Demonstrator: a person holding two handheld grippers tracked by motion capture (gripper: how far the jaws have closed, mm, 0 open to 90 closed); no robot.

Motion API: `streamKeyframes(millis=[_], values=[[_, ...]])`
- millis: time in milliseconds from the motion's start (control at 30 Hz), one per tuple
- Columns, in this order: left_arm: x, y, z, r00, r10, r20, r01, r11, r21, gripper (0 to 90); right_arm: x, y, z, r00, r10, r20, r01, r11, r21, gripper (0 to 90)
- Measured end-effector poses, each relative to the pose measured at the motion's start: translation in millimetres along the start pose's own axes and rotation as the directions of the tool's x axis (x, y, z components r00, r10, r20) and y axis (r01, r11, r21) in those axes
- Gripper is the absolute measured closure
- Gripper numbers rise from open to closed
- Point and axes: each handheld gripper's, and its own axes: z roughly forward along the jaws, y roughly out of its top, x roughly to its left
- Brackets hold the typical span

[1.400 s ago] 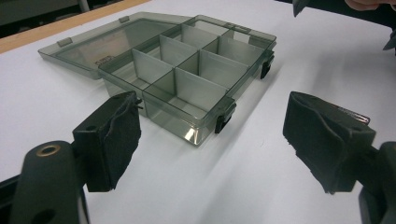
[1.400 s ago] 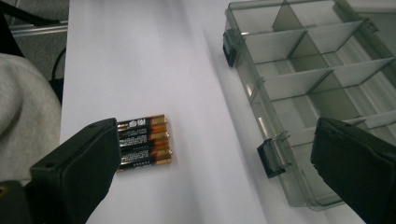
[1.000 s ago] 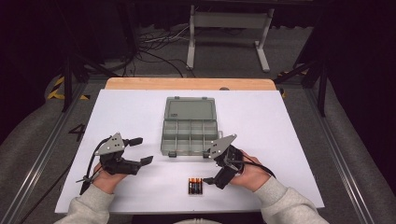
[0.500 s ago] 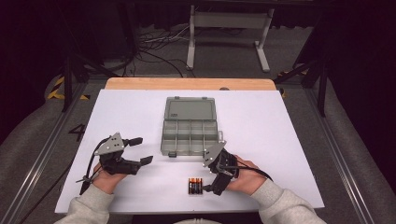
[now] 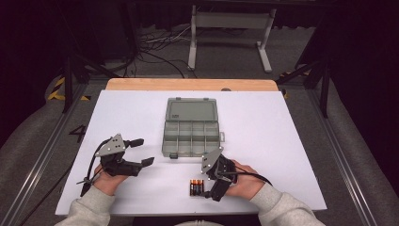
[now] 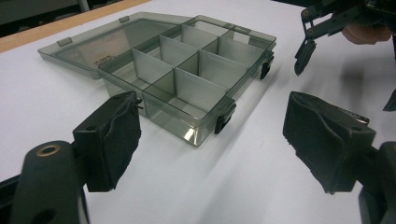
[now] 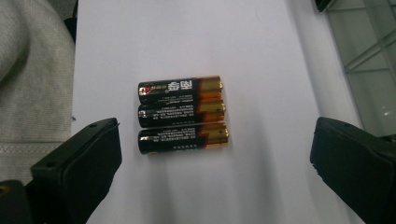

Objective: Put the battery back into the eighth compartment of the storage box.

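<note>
The right gripper (image 5: 201, 188) has its two black jaws spread wide, with nothing between the pads; it holds nothing. It hangs just above three black-and-gold cylindrical batteries (image 7: 182, 115), which lie side by side, touching each other, on the white table (image 5: 282, 141) near its front edge. The left gripper (image 5: 143, 151) is also wide open and empty, its padded fingers (image 6: 114, 137) pointing at the grey transparent plastic compartment box (image 6: 187, 79), whose lid lies open flat.
</note>
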Motion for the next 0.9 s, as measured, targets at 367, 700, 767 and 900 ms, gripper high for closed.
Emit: streamKeyframes(millis=[367, 700, 767, 900], values=[[0.1, 0.0, -0.1, 1.0, 0.0, 0.001, 0.0, 1.0, 0.0, 19.5, 6.6, 1.4, 9.9, 0.9993, -0.026, -0.027, 0.027, 0.999, 0.032, 7.5], [-0.2, 0.0, 0.3, 1.0, 0.002, 0.003, -0.002, 1.0, 0.002, 19.6, 9.5, 0.8, 14.2, 0.9981, -0.044, -0.044, 0.046, 0.998, 0.036, 15.4], [-0.2, -0.1, 0.2, 1.0, 0.001, 0.003, -0.001, 1.0, 0.001, 19.6, 9.8, 0.5, 14.4, 0.998, -0.042, -0.046, 0.044, 0.998, 0.037, 16.7], [0.0, -0.1, 0.1, 1.0, 0.0, 0.003, 0.0, 1.0, 0.001, 19.6, 10.4, -0.8, 14.2, 0.9971, -0.052, -0.056, 0.054, 0.998, 0.03, 24.3]])
